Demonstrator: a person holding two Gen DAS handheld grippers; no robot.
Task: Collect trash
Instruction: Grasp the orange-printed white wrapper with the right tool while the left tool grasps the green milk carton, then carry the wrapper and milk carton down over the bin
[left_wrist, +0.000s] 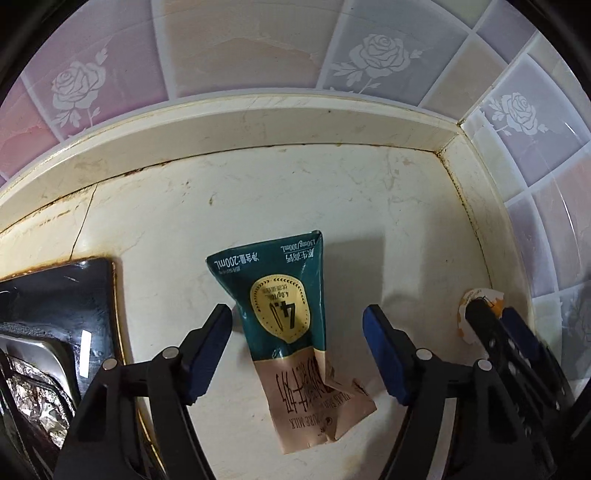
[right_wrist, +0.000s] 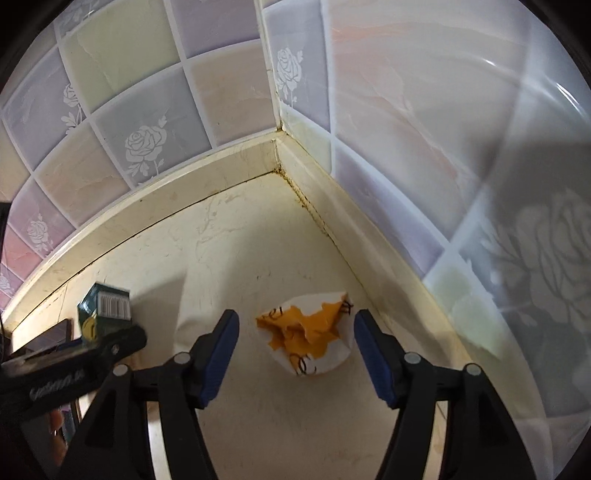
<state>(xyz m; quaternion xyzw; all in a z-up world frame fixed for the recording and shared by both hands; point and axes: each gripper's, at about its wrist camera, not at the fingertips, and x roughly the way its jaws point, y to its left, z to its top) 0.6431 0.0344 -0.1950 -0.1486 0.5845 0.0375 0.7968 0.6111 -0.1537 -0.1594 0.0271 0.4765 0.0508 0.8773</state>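
Note:
A flattened green and tan milk carton (left_wrist: 291, 328) lies on the cream countertop (left_wrist: 314, 192). My left gripper (left_wrist: 297, 321) is open, its blue pads on either side of the carton, not touching it. A crumpled white and orange paper wrapper (right_wrist: 308, 339) lies near the corner. My right gripper (right_wrist: 295, 328) is open around it, apart from it. The carton's end (right_wrist: 107, 306) shows at the left of the right wrist view, with the left gripper's finger (right_wrist: 81, 354) below it. The wrapper (left_wrist: 467, 314) and the right gripper's finger (left_wrist: 491, 332) show at the right of the left wrist view.
Tiled walls with rose patterns (left_wrist: 373, 55) meet in a corner (right_wrist: 280, 162) behind a raised cream backsplash (left_wrist: 258, 125). A black glass stove top (left_wrist: 62, 302) with foil-lined metal parts (left_wrist: 33, 398) lies to the left.

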